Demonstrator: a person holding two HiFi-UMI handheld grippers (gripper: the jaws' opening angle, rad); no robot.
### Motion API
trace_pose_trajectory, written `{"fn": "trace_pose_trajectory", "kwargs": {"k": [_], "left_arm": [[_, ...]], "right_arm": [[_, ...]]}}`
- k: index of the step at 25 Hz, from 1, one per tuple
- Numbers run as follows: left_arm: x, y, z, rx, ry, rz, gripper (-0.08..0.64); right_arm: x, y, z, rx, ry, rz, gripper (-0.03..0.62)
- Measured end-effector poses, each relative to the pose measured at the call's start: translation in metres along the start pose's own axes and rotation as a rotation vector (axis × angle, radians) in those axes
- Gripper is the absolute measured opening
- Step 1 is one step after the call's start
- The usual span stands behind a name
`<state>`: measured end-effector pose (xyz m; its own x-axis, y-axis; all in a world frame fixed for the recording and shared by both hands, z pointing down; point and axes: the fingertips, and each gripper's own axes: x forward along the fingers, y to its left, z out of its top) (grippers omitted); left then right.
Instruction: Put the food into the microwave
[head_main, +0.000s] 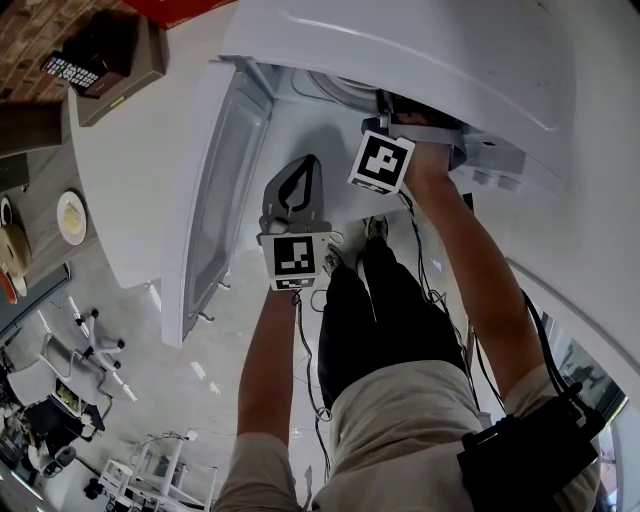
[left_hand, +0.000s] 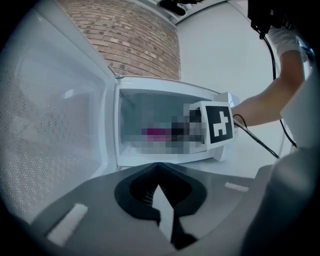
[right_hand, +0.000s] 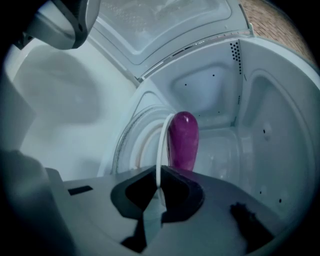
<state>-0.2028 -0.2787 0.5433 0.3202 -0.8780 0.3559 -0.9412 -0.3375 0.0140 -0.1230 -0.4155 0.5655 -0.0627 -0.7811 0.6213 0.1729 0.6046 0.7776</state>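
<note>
The white microwave (head_main: 420, 50) stands with its door (head_main: 215, 200) swung open to the left. My right gripper (right_hand: 159, 186) reaches into the cavity (right_hand: 215, 90), shut on the rim of a white plate (right_hand: 161, 145) seen edge-on. A purple oblong piece of food (right_hand: 183, 140) lies on that plate, over the glass turntable (right_hand: 127, 145). In the head view only the right gripper's marker cube (head_main: 382, 162) shows at the microwave's mouth. My left gripper (head_main: 306, 165) hangs outside in front of the door, its jaws together with nothing between them (left_hand: 160, 187).
A brick wall (left_hand: 135, 40) rises behind the microwave. A black remote (head_main: 70, 70) lies on a brown box at the upper left. A plate (head_main: 70, 215) and chairs (head_main: 90, 350) stand lower left. Cables (head_main: 310, 370) trail from both grippers.
</note>
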Motion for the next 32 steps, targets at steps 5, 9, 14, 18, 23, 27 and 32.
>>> {"fn": "trace_pose_trajectory", "kwargs": {"k": [5,9,14,18,23,27,32], "left_arm": [[0.005,-0.004,0.001,-0.005,0.003,-0.009,0.006],[0.008,-0.01,0.002,0.003,0.01,-0.019,0.006],[0.008,-0.014,0.004,0.007,0.016,-0.026,0.006],[0.006,-0.018,0.0,0.008,0.03,-0.035,0.007],[0.001,-0.029,-0.009,0.022,0.053,-0.056,0.007],[-0.002,-0.036,-0.012,0.02,0.06,-0.069,0.006],[-0.005,-0.039,-0.013,0.019,0.058,-0.065,0.007]], "right_arm": [[0.003,0.002,-0.001,-0.014,0.01,0.021,0.023],[0.007,0.007,-0.006,-0.018,0.05,0.071,0.028],[0.008,0.008,-0.006,-0.015,0.063,0.124,0.028],[0.003,0.011,-0.002,0.038,0.026,0.223,0.039],[-0.009,0.011,-0.003,0.062,0.021,0.266,0.139],[-0.018,0.015,-0.001,0.079,-0.007,0.285,0.152],[-0.032,0.015,0.003,0.064,-0.031,0.238,0.153]]}}
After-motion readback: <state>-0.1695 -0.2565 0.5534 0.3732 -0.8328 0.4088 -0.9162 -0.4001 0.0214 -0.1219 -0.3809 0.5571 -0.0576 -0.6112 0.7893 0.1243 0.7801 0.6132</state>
